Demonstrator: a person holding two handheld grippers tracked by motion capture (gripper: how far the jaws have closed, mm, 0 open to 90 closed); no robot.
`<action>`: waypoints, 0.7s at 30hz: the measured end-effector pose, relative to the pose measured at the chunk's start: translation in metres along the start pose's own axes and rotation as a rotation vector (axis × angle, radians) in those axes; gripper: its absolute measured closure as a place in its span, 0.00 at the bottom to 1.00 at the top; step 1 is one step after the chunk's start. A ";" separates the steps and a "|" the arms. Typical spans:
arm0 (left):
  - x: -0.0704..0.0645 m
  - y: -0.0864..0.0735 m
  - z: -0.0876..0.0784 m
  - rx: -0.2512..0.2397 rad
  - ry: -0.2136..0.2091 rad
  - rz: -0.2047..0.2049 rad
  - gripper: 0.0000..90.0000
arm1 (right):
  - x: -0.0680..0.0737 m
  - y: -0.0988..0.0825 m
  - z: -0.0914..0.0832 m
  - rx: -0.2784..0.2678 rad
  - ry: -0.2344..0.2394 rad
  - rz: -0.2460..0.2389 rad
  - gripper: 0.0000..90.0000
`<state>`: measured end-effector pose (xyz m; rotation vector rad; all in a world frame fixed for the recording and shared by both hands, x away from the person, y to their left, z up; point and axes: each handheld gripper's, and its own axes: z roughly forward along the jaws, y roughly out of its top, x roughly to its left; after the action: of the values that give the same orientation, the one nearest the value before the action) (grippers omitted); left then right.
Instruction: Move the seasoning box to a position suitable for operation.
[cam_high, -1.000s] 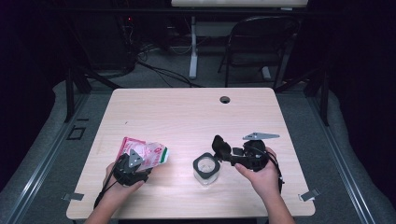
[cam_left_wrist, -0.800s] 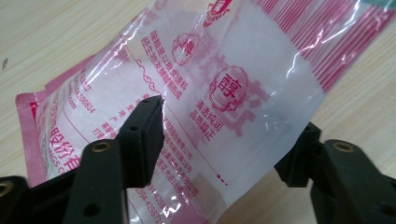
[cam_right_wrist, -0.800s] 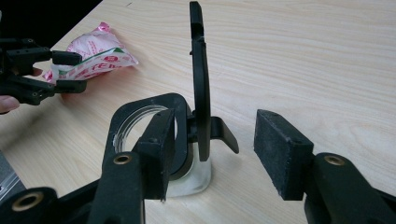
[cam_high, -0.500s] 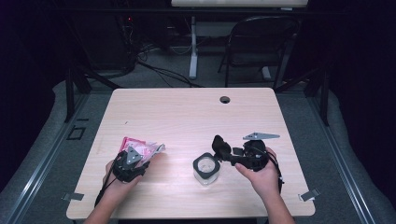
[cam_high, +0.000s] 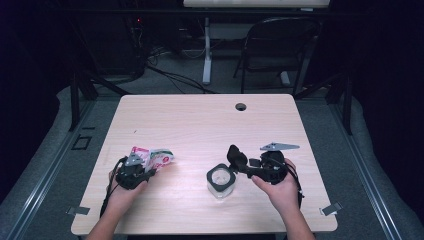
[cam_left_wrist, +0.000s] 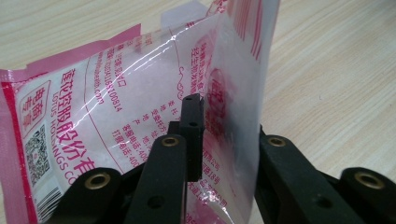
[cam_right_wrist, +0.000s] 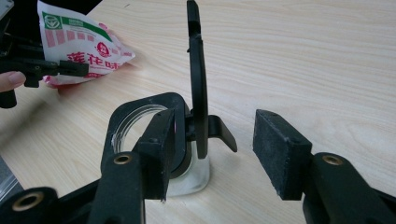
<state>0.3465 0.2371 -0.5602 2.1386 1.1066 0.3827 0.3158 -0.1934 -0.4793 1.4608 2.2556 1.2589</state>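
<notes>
High view: left gripper (cam_high: 134, 172) sits at lower left of the table (cam_high: 200, 120), its jaws on the pink-and-white packet (cam_high: 152, 157); right gripper (cam_high: 239, 161) at lower right, just beside a clear jar (cam_high: 220, 181) with a black rim. The left gripper view gives what the top camera can't — the packet (cam_left_wrist: 140, 102) stands folded between the two black jaws, film creased and pinched between the pads; the jaws have just been closing and are now clamped on it. Printed text and a QR code show on the film; contents hard to make out through the glare. The right gripper view shows its jaws apart — one jaw laid against the jar's (cam_right_wrist: 154, 140) rim, the other well clear of it, nothing gripped. A hinged black lid (cam_right_wrist: 198, 84) stands upright off the rim and blocks part of the table behind. The packet (cam_right_wrist: 79, 46) and left gripper (cam_right_wrist: 28, 70) appear at upper left there, cut by the frame edge. Jar's base hidden by the jaw.
</notes>
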 end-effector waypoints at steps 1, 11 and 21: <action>0.001 0.001 0.000 0.004 -0.004 -0.005 0.85 | 0.001 0.000 0.000 0.000 -0.001 -0.001 0.54; 0.007 0.009 0.006 0.024 -0.038 -0.032 0.78 | 0.003 -0.007 -0.006 -0.002 -0.022 -0.011 0.55; 0.014 0.016 0.007 0.082 -0.049 -0.050 0.87 | 0.003 -0.013 -0.012 -0.001 -0.040 -0.007 0.55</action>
<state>0.3684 0.2387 -0.5545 2.1750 1.1635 0.2639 0.2992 -0.1999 -0.4801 1.4636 2.2321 1.2181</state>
